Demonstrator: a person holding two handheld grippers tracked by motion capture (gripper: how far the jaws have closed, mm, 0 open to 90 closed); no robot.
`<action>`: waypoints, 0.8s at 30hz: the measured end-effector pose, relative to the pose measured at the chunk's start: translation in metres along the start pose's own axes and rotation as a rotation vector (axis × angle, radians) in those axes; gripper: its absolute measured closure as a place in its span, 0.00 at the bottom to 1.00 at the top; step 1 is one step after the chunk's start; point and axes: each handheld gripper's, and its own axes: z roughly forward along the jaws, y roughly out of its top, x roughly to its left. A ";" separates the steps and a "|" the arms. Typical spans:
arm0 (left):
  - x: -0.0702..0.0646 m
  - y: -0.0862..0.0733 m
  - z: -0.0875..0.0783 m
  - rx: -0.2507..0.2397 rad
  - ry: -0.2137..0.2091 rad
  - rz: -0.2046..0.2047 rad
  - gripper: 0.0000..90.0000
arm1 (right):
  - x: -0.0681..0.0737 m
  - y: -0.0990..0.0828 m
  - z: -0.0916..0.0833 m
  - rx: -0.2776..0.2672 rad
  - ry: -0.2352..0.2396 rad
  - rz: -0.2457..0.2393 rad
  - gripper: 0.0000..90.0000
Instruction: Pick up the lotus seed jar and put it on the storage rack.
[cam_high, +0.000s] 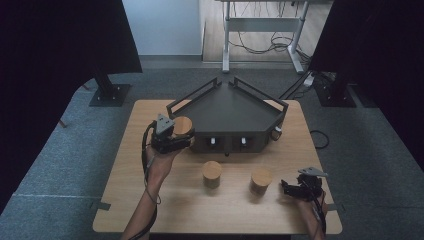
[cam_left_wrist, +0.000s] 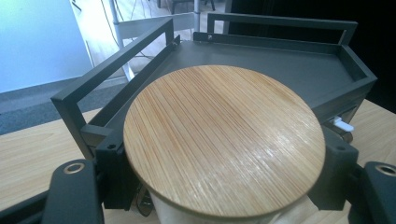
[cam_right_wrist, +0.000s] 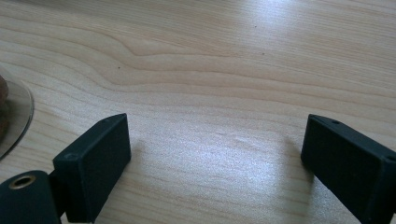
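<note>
In the high view, nearest the camera, the person's forearms come in at the bottom. The right gripper (cam_high: 300, 189) rests low at the near right of the table (cam_high: 150, 210), jaws apart with nothing between them, probably parked while the other hand works. The left gripper (cam_high: 172, 140) is clamped on a jar (cam_high: 183, 126) with a wooden lid, held just beside the left front corner of the dark tray (cam_high: 235, 107); I judge it is being carried toward the tray. Two more jars stand upright on the table in front of the tray, one near the middle (cam_high: 212, 173) and one to its right (cam_high: 261, 180), apart from each other.

In the left gripper view, the lid (cam_left_wrist: 224, 140) lies closest, its jaws pressed against the jar's sides just below it. The jar's long axis stands upright, lid up, which suits setting it down flat. The tray's railed edge (cam_left_wrist: 116, 60) rises behind.

In the right gripper view, the open jaws hover over bare wood; a jar's rim (cam_right_wrist: 16, 116) shows at left.
</note>
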 end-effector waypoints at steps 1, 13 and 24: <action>0.000 0.000 0.001 0.001 0.001 0.000 0.29 | 0.000 0.000 0.000 -0.001 0.000 0.000 0.09; 0.003 0.004 0.007 0.011 0.009 0.000 0.29 | 0.000 0.000 0.000 -0.001 0.000 0.000 0.09; 0.006 0.009 0.014 0.009 0.015 -0.011 0.29 | 0.000 0.000 0.000 -0.002 0.000 0.000 0.09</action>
